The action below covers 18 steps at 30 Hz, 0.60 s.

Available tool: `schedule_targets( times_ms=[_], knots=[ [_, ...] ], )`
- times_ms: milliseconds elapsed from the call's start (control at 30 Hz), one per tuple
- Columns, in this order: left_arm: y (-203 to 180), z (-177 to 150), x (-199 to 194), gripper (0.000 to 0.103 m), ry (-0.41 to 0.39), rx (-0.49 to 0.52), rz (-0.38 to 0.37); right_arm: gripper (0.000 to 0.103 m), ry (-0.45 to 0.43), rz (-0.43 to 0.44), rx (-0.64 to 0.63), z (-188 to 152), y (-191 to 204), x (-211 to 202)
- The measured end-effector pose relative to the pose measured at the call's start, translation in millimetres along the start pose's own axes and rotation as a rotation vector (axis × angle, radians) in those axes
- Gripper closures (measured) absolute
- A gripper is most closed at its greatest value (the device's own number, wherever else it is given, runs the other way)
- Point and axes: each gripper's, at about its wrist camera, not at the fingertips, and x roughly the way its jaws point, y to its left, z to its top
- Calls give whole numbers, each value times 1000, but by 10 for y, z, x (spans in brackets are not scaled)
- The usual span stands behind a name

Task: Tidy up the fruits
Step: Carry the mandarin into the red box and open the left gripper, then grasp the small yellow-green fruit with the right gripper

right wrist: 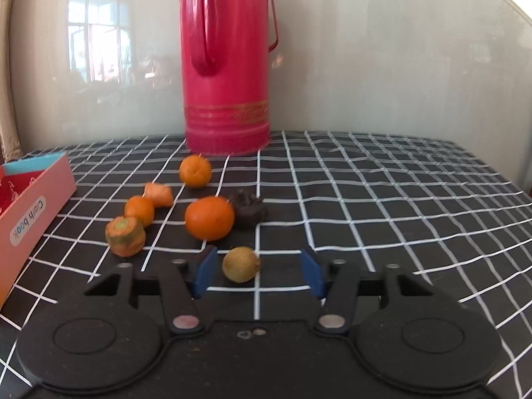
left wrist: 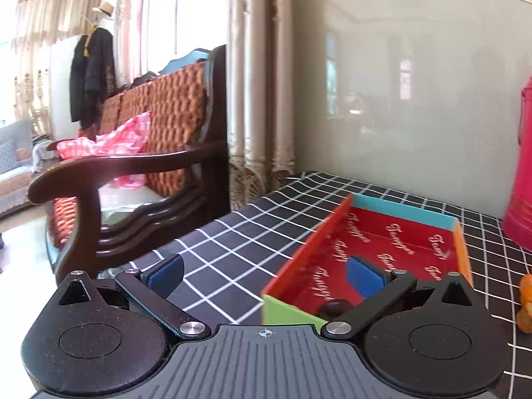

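We see the left gripper [left wrist: 266, 276] jaws wide apart over the box [left wrist: 382, 249], the right gripper [right wrist: 257, 271] jaws apart around a yellowish-brown fruit [right wrist: 241, 263], not touching it.

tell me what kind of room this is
Most likely a home living room. A wooden sofa with woven cushions stands by long curtains, a coat hangs behind, and a red thermos sits on the checked tablecloth.
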Motion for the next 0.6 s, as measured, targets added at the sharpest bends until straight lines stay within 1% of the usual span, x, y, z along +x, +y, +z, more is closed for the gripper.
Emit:
schedule_targets(
  times_ms=[67,133,200,233,367,467,567,600],
  knots=[
    [82,1,14,0,-5,-12,21,72,24,13,12,-7,9,58],
    [163,-7,21,0,-3,-24,36,75,42,18,19,-12,27,107],
    [237,-20,39,0,4,-33,47,77,36,10,8,-14,61,122],
    [275,-25,46,0,7,-36,52,85,37,9,-2,-14,84,125],
    [441,-35,78,0,14,-51,81,85,24,15,-35,-32,163,98],
    [607,-46,103,0,32,-84,97,85,-25,79,-34,-9,214,-31],
    [776,-60,162,0,62,-133,118,85,-88,167,-80,10,360,-207],
    [840,-76,189,0,74,-149,124,85,-104,211,-89,18,409,-257]
  ],
)
